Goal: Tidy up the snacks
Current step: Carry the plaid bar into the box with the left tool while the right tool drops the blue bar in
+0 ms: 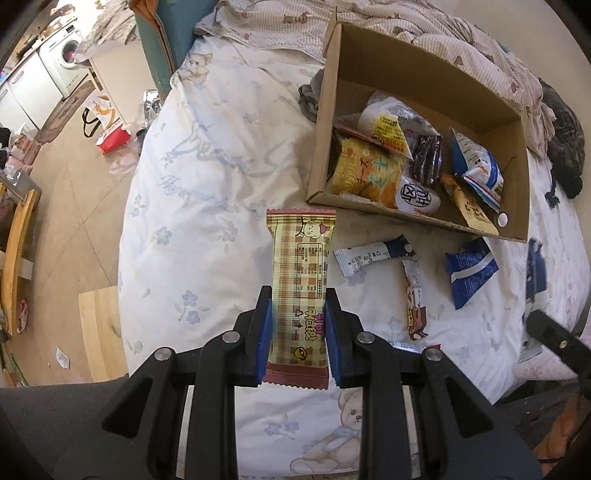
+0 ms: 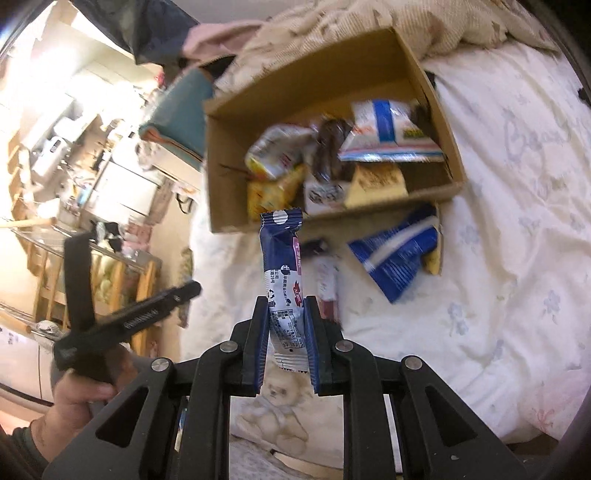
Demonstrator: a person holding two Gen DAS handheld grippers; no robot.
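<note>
A: What does the left hand-held gripper [image 1: 297,314] hold?

B: Its two blue pads are closed on the long sides of a checked snack bar [image 1: 301,288], tan and brown with a small bear printed near the far end. The bar points straight forward, above the bed [image 1: 207,177].

A: And the right hand-held gripper [image 2: 286,317]?

B: Its pads are closed on the lower half of a dark blue and white snack stick [image 2: 282,280], which stands upright between them. To its left a hand [image 2: 79,397] grips the black handle of the other tool.

A: Where do the remaining snacks lie?

B: In the left wrist view, three lie loose on the bed just before the near wall of the cardboard box [image 1: 476,92]: a white and navy stick [image 1: 373,254], a narrow brown and white stick [image 1: 415,299] touching its right end, and a blue packet [image 1: 469,271] further right. Inside the box, packets crowd the near end, among them a yellow bag [image 1: 365,171], a dark brown wrapper [image 1: 426,160] and a white and blue bag [image 1: 476,162].

A: What borders the box?

B: A rumpled quilt [image 1: 388,18] lies along its far side, towards the head of the bed.
</note>
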